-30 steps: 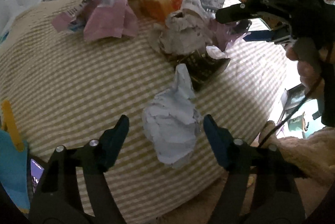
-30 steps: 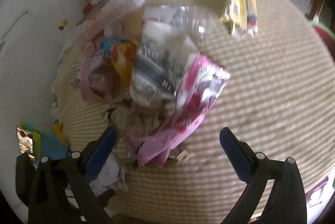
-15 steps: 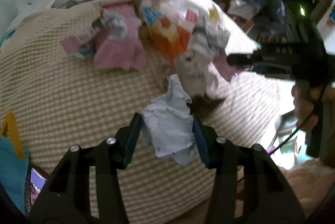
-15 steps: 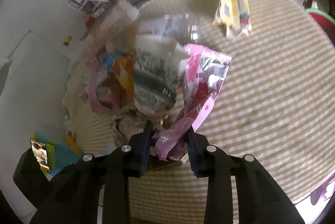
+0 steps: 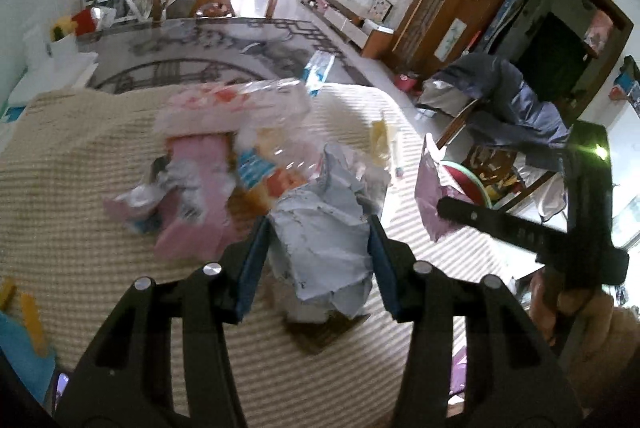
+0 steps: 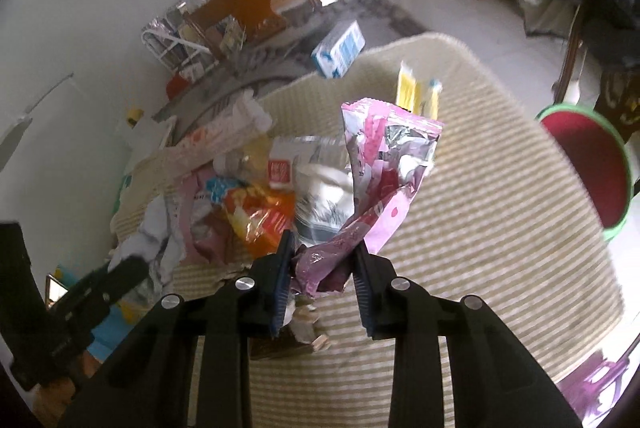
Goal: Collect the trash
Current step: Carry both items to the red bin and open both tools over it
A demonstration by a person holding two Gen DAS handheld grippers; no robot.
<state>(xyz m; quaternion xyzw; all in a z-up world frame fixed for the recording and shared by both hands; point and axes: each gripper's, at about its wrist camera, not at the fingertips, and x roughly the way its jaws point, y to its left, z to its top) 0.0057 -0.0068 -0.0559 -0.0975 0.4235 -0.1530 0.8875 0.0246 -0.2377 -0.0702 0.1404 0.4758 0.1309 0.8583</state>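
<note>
My left gripper [image 5: 318,260] is shut on a crumpled pale blue paper ball [image 5: 320,240] and holds it above the beige striped tablecloth [image 5: 72,228]. My right gripper [image 6: 320,280] is shut on a pink foil wrapper [image 6: 380,180], lifted off the cloth; in the left wrist view the right gripper [image 5: 448,206] shows at the right with the wrapper [image 5: 430,192]. A pile of trash remains on the table: pink paper [image 5: 200,196], an orange snack bag [image 6: 260,216], a clear plastic bag [image 5: 240,100]. A yellow packet [image 6: 416,92] lies farther back.
A red bin with a green rim [image 6: 588,168] stands on the floor right of the table. A chair draped with dark clothes [image 5: 504,100] is beyond it. A blue-white box [image 6: 338,48] lies on the floor past the table's far edge. A phone [image 6: 56,288] lies at the left.
Both grippers closed on their items, the left on the blue paper ball and the right on the pink wrapper, then rose from the table, so the views now look farther into the room.
</note>
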